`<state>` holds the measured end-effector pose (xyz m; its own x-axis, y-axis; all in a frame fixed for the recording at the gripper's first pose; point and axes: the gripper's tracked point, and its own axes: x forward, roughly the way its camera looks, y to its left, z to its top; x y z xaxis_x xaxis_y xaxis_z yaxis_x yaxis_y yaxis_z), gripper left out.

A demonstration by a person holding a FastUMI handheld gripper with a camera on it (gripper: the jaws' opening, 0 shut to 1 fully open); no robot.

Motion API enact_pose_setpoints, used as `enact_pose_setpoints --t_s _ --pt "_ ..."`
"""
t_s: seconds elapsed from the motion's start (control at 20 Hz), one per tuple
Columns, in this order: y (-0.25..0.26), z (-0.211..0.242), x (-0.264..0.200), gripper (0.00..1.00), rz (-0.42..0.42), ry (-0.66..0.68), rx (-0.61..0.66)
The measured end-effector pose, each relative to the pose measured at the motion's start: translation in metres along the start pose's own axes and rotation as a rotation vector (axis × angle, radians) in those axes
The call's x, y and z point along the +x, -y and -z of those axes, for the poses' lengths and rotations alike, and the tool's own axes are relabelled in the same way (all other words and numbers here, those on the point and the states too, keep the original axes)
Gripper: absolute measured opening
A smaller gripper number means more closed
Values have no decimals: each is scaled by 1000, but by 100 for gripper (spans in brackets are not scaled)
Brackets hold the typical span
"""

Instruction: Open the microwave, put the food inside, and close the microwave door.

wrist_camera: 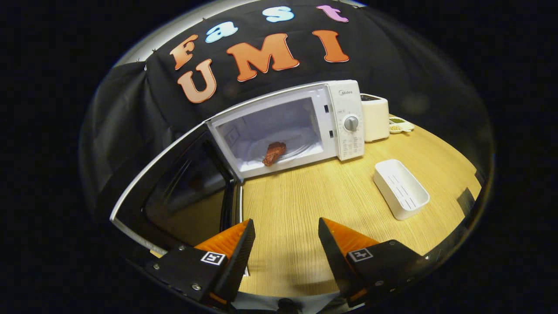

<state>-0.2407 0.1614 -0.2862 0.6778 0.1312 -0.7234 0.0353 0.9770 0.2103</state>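
Wood-grain worktop (305, 205) under the gripper (286, 242), fingers spread apart and holding nothing, only bare surface between them. Beyond the fingers, microwave (287, 126) standing at the back of the worktop, with its door (183, 192) swung wide toward the left finger. Reddish-brown food (274, 153) already lying on the cavity floor, near the front edge. Probably light and a bit soft, so no need to grip again. Remaining step, as judged: closing the door. Door looks stiff, flat and smooth, likely slippery on the glass; better to push on the outer frame near the free edge than to pinch it. To the right, white tray (401, 188) lying empty, and a white appliance (375, 117) just beside the microwave.
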Motion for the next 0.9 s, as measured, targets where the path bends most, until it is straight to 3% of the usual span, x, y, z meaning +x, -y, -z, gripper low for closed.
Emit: enact_pose_setpoints --t_s 0.15,0.2,0.35,0.6,0.9 --pt "-17 36 -28 67 12 -42 -25" --pt "-34 46 -37 54 -35 -52 -56" --pt "-69 70 -56 35 -94 -87 -204" --pt "-122 80 -70 3 -149 -106 -287" --pt "-197 70 -74 1 -288 -86 -455"
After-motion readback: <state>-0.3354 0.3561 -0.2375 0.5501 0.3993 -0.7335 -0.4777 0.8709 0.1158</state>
